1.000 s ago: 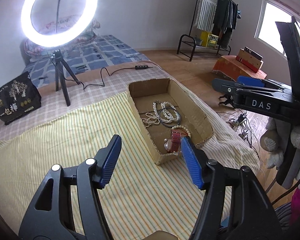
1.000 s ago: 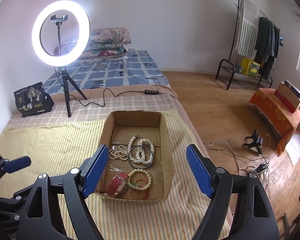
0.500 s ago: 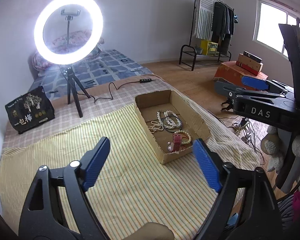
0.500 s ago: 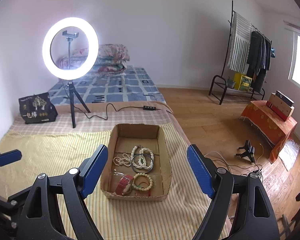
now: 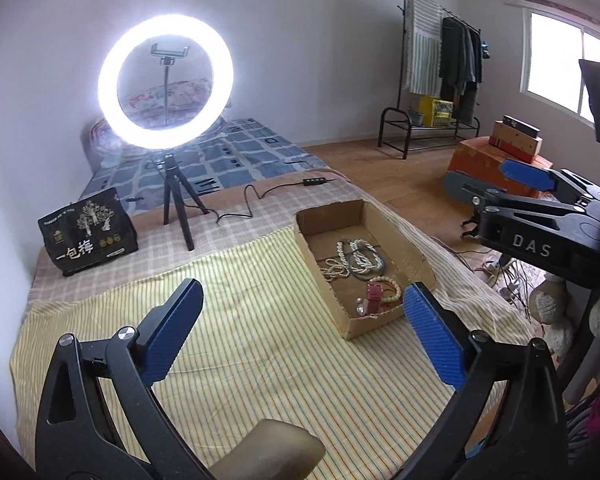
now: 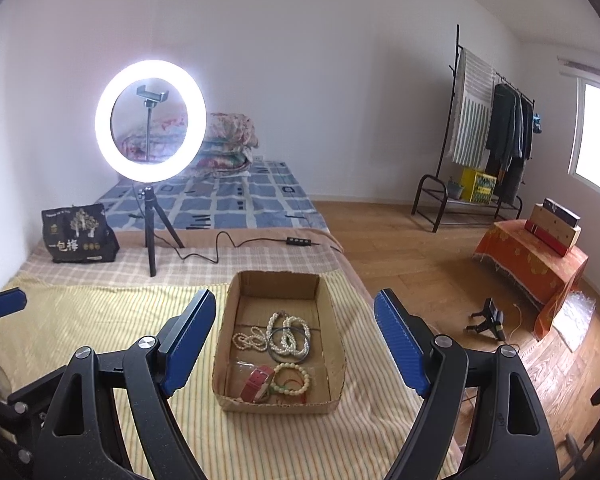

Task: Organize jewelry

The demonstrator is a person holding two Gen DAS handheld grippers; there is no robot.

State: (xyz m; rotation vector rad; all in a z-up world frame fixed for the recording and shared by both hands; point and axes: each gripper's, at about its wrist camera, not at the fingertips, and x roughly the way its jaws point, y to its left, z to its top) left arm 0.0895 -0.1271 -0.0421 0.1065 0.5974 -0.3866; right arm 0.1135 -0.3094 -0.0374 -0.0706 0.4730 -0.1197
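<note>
A yellow striped cloth (image 6: pixel 100 320) is spread over the bed; a lit ring light (image 6: pixel 151 120) on a tripod and a black bag (image 6: pixel 78 236) are seen behind it. An open cardboard box (image 6: pixel 336 344) is set on the cloth near the bed's right edge. Inside it are laid pearl necklaces (image 6: pixel 288 336), a dark bangle (image 6: pixel 278 354), a pale bead bracelet (image 6: pixel 294 378) and a red watch (image 6: pixel 256 382) at the near end. Left gripper (image 5: pixel 300 308): jaws just opened wide, nothing between, held above the cloth left of the box. Right gripper (image 6: pixel 296 336): jaws spread, empty, box framed between the fingers but not touched.
</note>
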